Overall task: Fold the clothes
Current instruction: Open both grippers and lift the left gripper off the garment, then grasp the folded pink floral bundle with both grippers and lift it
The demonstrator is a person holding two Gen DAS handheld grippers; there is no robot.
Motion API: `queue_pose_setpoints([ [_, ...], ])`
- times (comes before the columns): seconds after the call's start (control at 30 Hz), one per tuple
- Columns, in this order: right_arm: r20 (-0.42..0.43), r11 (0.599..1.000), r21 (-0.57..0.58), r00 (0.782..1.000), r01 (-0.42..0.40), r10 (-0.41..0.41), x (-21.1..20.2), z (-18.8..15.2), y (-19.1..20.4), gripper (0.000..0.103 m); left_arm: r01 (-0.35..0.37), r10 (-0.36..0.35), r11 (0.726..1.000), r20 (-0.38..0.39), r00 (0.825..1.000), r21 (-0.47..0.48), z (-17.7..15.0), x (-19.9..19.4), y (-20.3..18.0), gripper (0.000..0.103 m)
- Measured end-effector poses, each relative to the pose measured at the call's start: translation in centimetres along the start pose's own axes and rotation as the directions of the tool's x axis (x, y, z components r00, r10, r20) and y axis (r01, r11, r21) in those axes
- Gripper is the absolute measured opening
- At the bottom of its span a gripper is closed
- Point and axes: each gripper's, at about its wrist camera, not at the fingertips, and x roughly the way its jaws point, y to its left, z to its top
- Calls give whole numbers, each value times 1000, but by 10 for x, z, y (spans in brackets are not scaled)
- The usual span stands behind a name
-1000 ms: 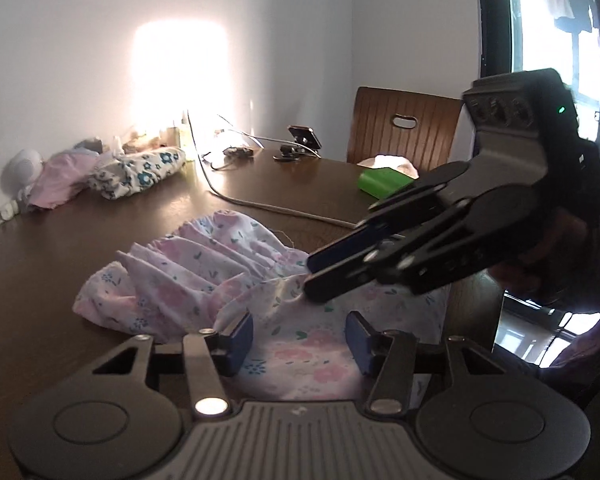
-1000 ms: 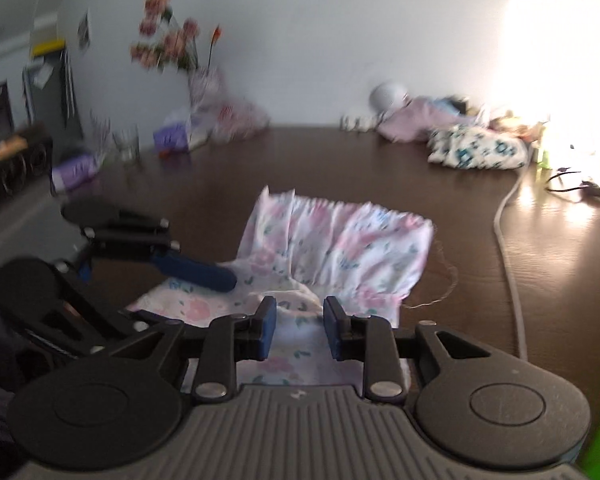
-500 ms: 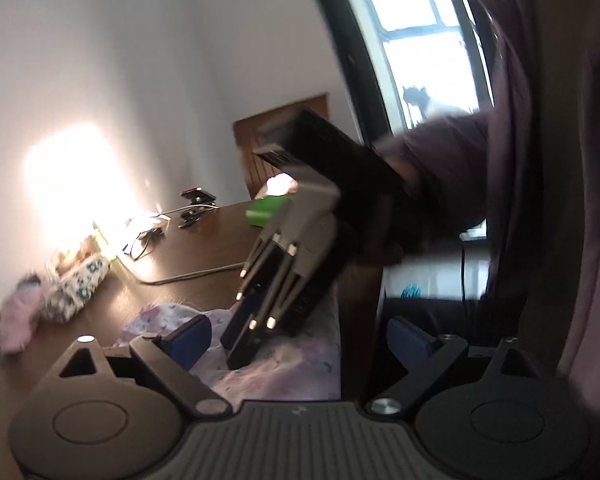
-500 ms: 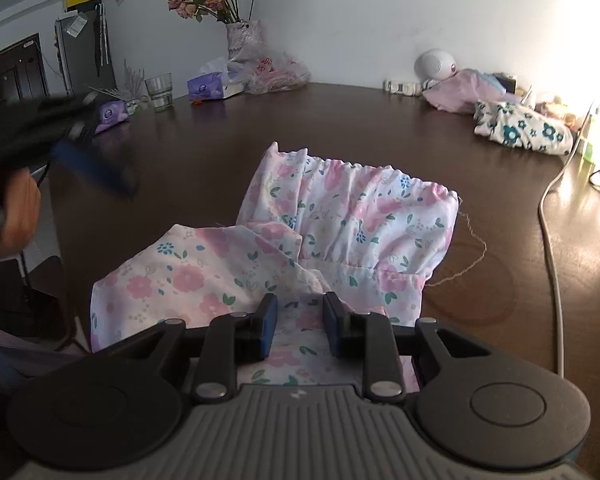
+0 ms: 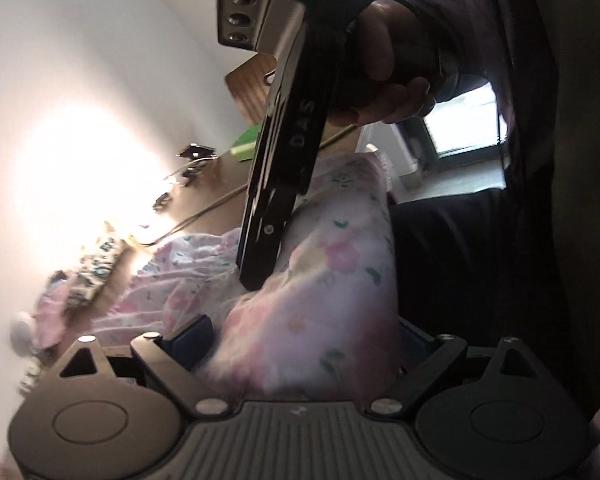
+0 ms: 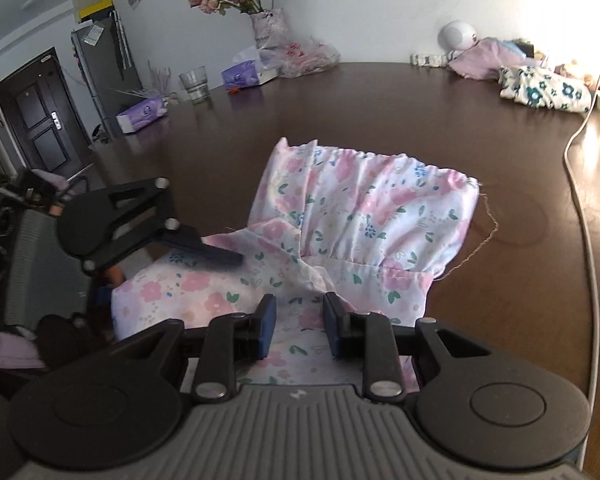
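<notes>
Dark brown wood forms the table (image 6: 380,120) on which a pink floral garment (image 6: 364,216) is laid, near the edge closest to the person. Its gathered band lies on the side away from that edge, and a loose thread (image 6: 480,240) trails from one corner onto the wood.

The right gripper (image 6: 299,330) is seen low over the near part of the garment, its fingers set partly apart with cloth lying between them; whether the pads press on the fabric cannot be told.

The left gripper (image 5: 300,340) is held at the garment's near corner, where a bulged fold of cloth sits between its widely spread fingers. Its jaws have just been opening, and the pads do not appear to press on the cloth.

The step in hand is judged to be the taking up of the near corner for a fold. For the next move, the left fingers would need to be closed on that bulge so it can be carried across toward the gathered band, while the middle is kept down by the right gripper.

On the side of the right gripper's body, letters resembling "DAS" (image 5: 303,124) can be read. No other writing is legible.
</notes>
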Motion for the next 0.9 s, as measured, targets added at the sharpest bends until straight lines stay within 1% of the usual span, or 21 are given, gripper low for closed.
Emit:
queue_pose_setpoints([
  [0.07, -5, 1000, 13, 1000, -20, 20, -3, -1, -1, 27, 29, -28, 998, 19, 999, -62, -5, 1, 11, 85],
  [0.1, -9, 999, 17, 999, -31, 31, -4, -1, -3, 28, 51, -48, 994, 34, 998, -101, -6, 1, 18, 83],
  [0.13, -10, 999, -2, 999, -36, 36, -8, -1, -3, 36, 78, -72, 987, 48, 996, -138, -7, 1, 27, 81],
  [0.17, -10, 999, -26, 999, -39, 38, -11, -2, -2, 53, 114, -105, 978, 58, 993, -175, -9, 1, 36, 81],
  [0.2, 3, 997, -70, 999, -40, 40, -17, -3, -1, 63, 150, -138, 966, 70, 988, -210, -10, 1, 45, 81],
  [0.23, 28, 991, -127, 999, -39, 43, -26, -5, 2, 80, 184, -169, 953, 81, 982, -242, -12, 1, 54, 81],
  [0.27, 59, 981, -187, 997, -39, 51, -36, -8, 3, 87, 214, -197, 941, 89, 976, -264, -14, 2, 61, 81],
  [0.33, 98, 951, -301, 990, -67, 101, -55, -13, 6, 92, 271, -250, 908, 106, 962, -321, -17, 4, 76, 80],
  [0.37, 103, 934, -345, 986, -91, 134, -63, -15, 7, 100, 296, -273, 888, 116, 955, -352, -18, 5, 83, 80],
  [0.4, 100, 915, -389, 982, -109, 159, -69, -18, 8, 103, 320, -294, 867, 128, 947, -382, -20, 6, 89, 80],
  [0.43, 94, 893, -432, 979, -125, 183, -75, -21, 11, 102, 340, -311, 845, 140, 940, -412, -21, 6, 93, 80],
  [0.47, 72, 874, -470, 981, -125, 178, -77, -25, 14, 102, 360, -327, 822, 152, 933, -441, -22, 6, 97, 80],
  [0.53, 33, 854, -509, 989, -108, 144, -69, -33, 17, 102, 391, -350, 780, 177, 920, -489, -23, 5, 103, 80],
  [0.57, 35, 840, -537, 992, -83, 120, -64, -37, 19, 102, 402, -358, 764, 187, 915, -505, -23, 5, 104, 80],
  [0.67, 87, 777, -629, 995, 23, 40, -44, -48, 24, 102, 435, -385, 722, 210, 899, -537, -27, 3, 109, 80],
  [0.73, 115, 744, -666, 993, 50, 37, -34, -52, 21, 99, 458, -408, 684, 223, 885, -568, -28, 3, 112, 80],
  [0.77, 119, 742, -669, 992, 45, 47, -30, -51, 18, 94, 470, -420, 659, 231, 878, -587, -28, 3, 114, 80],
  [0.8, 107, 758, -652, 992, 18, 68, -27, -48, 14, 90, 485, -435, 623, 244, 867, -613, -29, 5, 118, 80],
  [0.83, 93, 776, -631, 991, -13, 92, -24, -44, 10, 80, 503, -451, 578, 262, 853, -643, -31, 7, 123, 80],
  [0.87, 70, 800, -597, 991, -53, 118, -21, -39, 5, 70, 519, -463, 526, 285, 839, -673, -35, 8, 128, 80],
  [0.9, 43, 831, -547, 988, -99, 147, -18, -33, -1, 65, 534, -471, 469, 312, 825, -704, -40, 8, 132, 79],
])
